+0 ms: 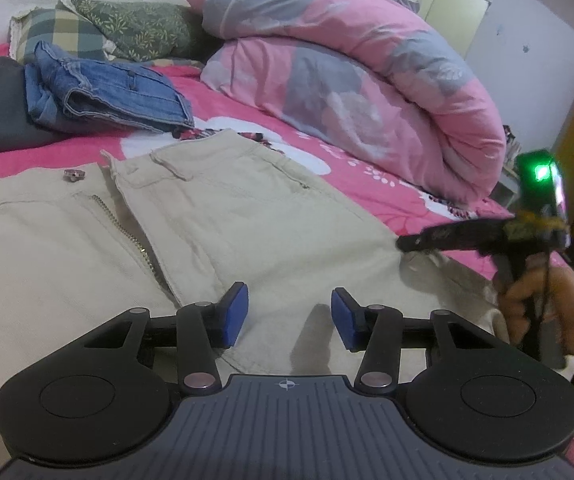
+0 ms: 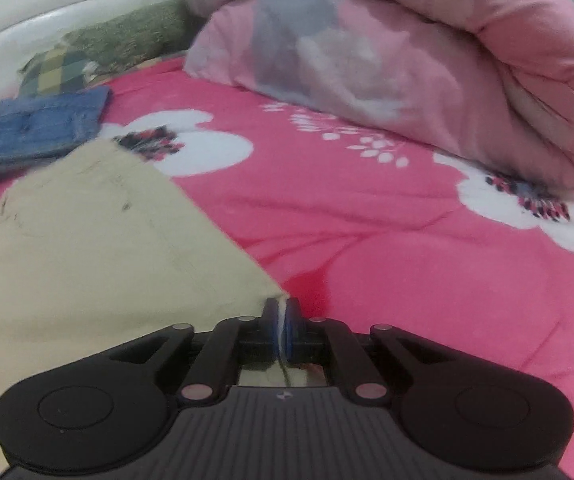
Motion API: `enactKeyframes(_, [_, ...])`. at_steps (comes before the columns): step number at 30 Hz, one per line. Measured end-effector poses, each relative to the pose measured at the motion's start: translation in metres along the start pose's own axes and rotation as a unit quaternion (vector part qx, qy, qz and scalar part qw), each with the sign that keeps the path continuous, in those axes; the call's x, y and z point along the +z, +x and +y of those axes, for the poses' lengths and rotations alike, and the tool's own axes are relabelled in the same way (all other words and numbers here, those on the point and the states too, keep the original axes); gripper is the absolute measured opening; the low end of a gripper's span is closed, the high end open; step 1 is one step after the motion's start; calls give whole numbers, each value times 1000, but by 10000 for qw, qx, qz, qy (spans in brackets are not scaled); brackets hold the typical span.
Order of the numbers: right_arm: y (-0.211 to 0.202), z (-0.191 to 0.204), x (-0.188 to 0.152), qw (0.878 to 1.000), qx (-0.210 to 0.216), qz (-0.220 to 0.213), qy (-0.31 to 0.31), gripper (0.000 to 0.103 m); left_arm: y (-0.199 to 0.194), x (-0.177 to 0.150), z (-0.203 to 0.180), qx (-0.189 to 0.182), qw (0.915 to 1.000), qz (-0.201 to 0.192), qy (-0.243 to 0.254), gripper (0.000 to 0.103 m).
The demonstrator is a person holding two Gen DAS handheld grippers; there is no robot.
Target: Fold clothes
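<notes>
On the pink bed, beige pants lie flat, with bare sheet between them and the big rolled quilt. Left gripper hangs over the pants, fingers apart, holding nothing. Right gripper pinches the pants' edge tight.

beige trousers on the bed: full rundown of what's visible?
The beige trousers look like a thick woven cotton and lie spread flat, front side up, on the pink floral bedsheet. The fly is open, showing a metal zipper and waist button; belt loops and a pocket edge show. The right tool is shut on their side edge; the left tool hangs open over them. Folded jeans lie beyond the waistband.
</notes>
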State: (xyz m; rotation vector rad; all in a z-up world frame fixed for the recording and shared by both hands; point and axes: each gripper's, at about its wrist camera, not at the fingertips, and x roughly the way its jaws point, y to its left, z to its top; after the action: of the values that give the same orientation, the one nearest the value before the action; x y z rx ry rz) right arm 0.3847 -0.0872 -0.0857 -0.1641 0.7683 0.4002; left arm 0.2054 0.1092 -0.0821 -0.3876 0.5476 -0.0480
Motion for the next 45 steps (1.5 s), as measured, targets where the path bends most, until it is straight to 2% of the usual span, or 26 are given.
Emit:
enactKeyframes(1, [-5,-8,4,9998,-22,0,199,10,0,0,0,-16,10000,-4,-9,49])
enactKeyframes(2, [-19,-21,8,9988,-240,-97,425,16,0,0,1,-33,10000,-8,-18,50])
enactKeyframes(4, [-50,-49,12,9937,-619,-304,886,17,-1,0,0,-45,10000,-10,-14,51])
enactKeyframes(8, [-155,-119,-9,9786,-528,-861,1794,17,-1,0,-9,104,9997,-7,209,52])
enactKeyframes(11, [-233,-145,-44,9778,-698,-869,1773,20,-10,-2,-21,326,9977,-216,545,58])
enactKeyframes(13, [-274,-150,-72,9790,-737,-826,1713,26,-21,-4,-35,471,9937,-507,876,63])
enactKeyframes(15, [-304,-153,-97,9803,-734,-757,1673,29,-27,-4,-55,343,9919,-501,1114,64])
enactKeyframes(17, [-317,-149,-113,9835,-679,-645,1546,31,-31,-4,-78,85,9896,-379,1384,64])
enactKeyframes(20, [-307,-139,-121,9895,-498,-446,1284,44,-26,-8,-122,-214,9779,-246,2065,65])
enactKeyframes(22, [-292,-133,-125,9924,-411,-312,1114,47,-17,-13,-144,-309,9708,-188,2370,65])
enactKeyframes(25, [-274,-131,-137,9944,-484,-135,930,63,3,-24,-152,-329,9676,0,2503,65])
enactKeyframes(27, [-267,-134,-149,9952,-492,35,846,78,15,-37,-147,-216,9670,179,2530,65])
enactKeyframes(30, [-260,-145,-171,9930,-577,407,951,85,29,-38,-130,-365,9740,543,2169,66])
enactKeyframes(31, [-258,-149,-178,9915,-619,539,1008,84,30,-34,-126,-463,9768,596,2004,66])
enactKeyframes(32, [-255,-152,-185,9898,-660,672,1064,68,31,-33,-123,-504,9777,622,1940,66])
enactKeyframes(33, [-253,-157,-192,9877,-712,786,1145,21,31,-33,-121,-545,9786,648,1875,67])
enactKeyframes(34, [-252,-162,-194,9845,-798,839,1314,7,32,-32,-118,-583,9794,670,1815,67])
enactKeyframes(35, [-252,-166,-197,9817,-871,836,1470,7,30,-32,-118,-583,9793,646,1825,67])
enactKeyframes(36, [-258,-164,-196,9825,-901,615,1509,4,29,-32,-118,-583,9793,623,1834,67])
enactKeyframes(38, [-280,-143,-192,9889,-1024,26,1073,3,30,-32,-118,-586,9795,627,1821,67])
enactKeyframes(39, [-292,-129,-191,9908,-1082,-275,762,4,30,-32,-118,-587,9797,628,1814,67])
enactKeyframes(40, [-305,-106,-195,9919,-1135,-554,152,4,31,-32,-118,-588,9798,630,1807,67])
enactKeyframes(41, [-310,-87,-202,9905,-1178,-618,-336,6,31,-32,-118,-589,9799,632,1800,67])
enactKeyframes(43, [-309,-48,-224,9841,-1206,-296,-1270,17,32,-32,-119,-591,9801,635,1788,67])
enactKeyframes(44, [-302,-32,-238,9798,-1166,43,-1623,32,32,-32,-119,-583,9799,632,1801,67])
enactKeyframes(45, [-296,-18,-251,9732,-1152,316,-1963,41,32,-32,-119,-582,9799,632,1799,67])
